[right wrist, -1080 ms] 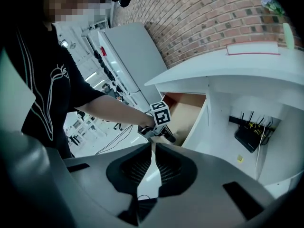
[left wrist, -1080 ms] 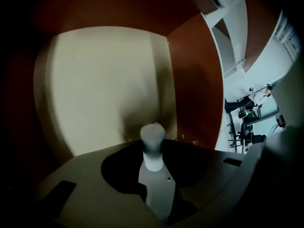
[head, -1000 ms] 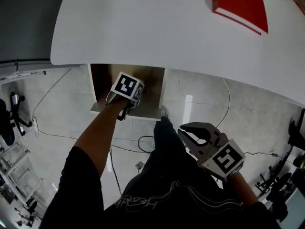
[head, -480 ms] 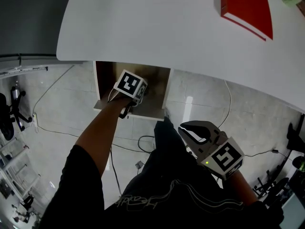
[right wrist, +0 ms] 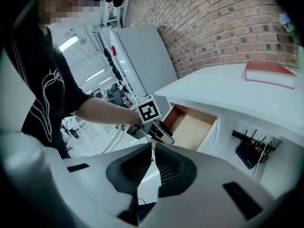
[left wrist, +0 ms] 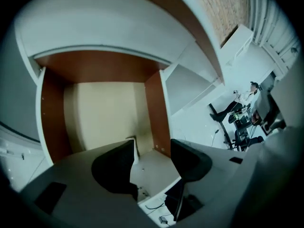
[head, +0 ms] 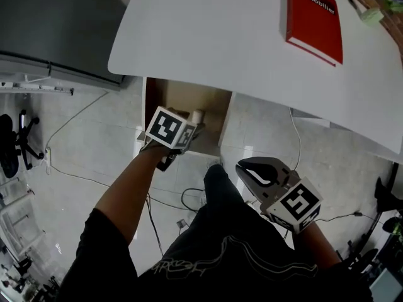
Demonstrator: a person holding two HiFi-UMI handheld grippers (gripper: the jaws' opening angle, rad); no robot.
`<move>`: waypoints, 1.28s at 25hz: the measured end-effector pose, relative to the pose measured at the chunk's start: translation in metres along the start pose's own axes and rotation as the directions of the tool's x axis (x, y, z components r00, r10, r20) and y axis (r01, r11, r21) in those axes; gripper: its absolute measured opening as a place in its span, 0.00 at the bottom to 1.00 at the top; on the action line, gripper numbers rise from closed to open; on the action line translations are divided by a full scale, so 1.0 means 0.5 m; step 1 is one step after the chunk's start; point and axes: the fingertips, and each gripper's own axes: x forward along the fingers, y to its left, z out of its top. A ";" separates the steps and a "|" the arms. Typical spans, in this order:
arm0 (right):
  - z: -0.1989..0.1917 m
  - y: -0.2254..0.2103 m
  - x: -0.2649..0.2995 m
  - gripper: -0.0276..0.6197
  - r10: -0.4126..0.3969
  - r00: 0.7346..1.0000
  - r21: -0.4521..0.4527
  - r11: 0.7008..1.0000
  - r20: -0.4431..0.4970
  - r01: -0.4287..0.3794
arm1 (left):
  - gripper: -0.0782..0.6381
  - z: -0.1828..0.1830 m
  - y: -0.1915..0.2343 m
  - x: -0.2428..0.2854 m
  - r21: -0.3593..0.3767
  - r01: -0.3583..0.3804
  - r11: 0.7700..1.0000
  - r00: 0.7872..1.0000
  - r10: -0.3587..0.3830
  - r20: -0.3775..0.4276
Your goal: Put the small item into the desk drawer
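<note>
the small item cannot be picked out for sure. the left gripper view shows only a thin dark shape (left wrist: 128,138) on the bottom of the drawer (left wrist: 104,108), close to its front right corner and just past one jaw tip, too small to name. the drawer stands pulled out from under the white table (head: 208,36). its pale wooden bottom is bare across the part that shows, between brown side walls.

the left claw (head: 194,119) hangs over the drawer's front edge, pointing steeply down into it. its jaws have just been opening and stand wide apart, with nothing between them; through the gap only the drawer's front and the floor (head: 264,137) below can be seen.

the right claw (head: 242,170) sits lower in the head view, close to the person's body and well apart from the drawer — its jaws are together, with nothing gripped.

on the table top, far toward the right, a red book (head: 315,19) lies flat. a grey cabinet (head: 56,24) stands beside the table's left end, and in the right gripper view a brick wall (right wrist: 228,27) rises behind the table.
</note>
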 end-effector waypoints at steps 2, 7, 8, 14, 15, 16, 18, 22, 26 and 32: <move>0.021 0.026 -0.018 0.13 -0.007 1.000 -0.030 1.000 0.016 0.007 | 0.45 0.002 -0.040 -0.057 -0.003 0.016 1.000 0.998 -0.015 0.055; 0.081 0.101 -0.095 0.13 -0.006 0.997 -0.025 1.000 0.078 0.008 | 0.30 -0.012 -0.169 -0.240 -0.053 0.061 0.997 0.974 -0.048 0.220; 0.098 0.117 -0.118 0.13 -0.004 0.995 -0.013 1.000 0.101 0.006 | 0.29 -0.015 -0.203 -0.283 -0.060 0.078 0.995 0.961 -0.059 0.269; 0.207 0.265 -0.244 0.13 0.005 0.968 -0.081 0.997 0.251 0.016 | 0.19 -0.057 -0.388 -0.532 0.001 0.100 0.995 0.856 -0.086 0.510; 0.222 0.293 -0.264 0.13 0.013 0.962 -0.089 0.996 0.274 0.012 | 0.17 -0.067 -0.416 -0.570 0.002 0.099 0.995 0.833 -0.084 0.547; 0.235 0.320 -0.284 0.13 0.024 0.954 -0.090 0.996 0.298 0.004 | 0.16 -0.076 -0.442 -0.607 -0.001 0.097 0.995 0.809 -0.078 0.583; 0.254 0.373 -0.327 0.13 0.052 0.934 -0.070 0.997 0.354 -0.029 | 0.15 -0.095 -0.496 -0.676 -0.003 0.097 0.995 0.760 -0.073 0.645; 0.287 0.510 -0.403 0.13 0.109 0.893 -0.052 0.994 0.437 -0.096 | 0.14 -0.153 -0.618 -0.823 0.050 0.136 0.989 0.662 -0.129 0.738; 0.300 0.629 -0.458 0.13 0.138 0.875 -0.115 0.989 0.465 -0.095 | 0.14 -0.211 -0.717 -0.930 0.120 0.072 0.990 0.603 -0.139 0.786; 0.280 0.741 -0.505 0.13 0.189 0.844 -0.157 0.979 0.502 -0.126 | 0.14 -0.297 -0.814 -1.008 0.187 0.053 0.981 0.540 -0.186 0.821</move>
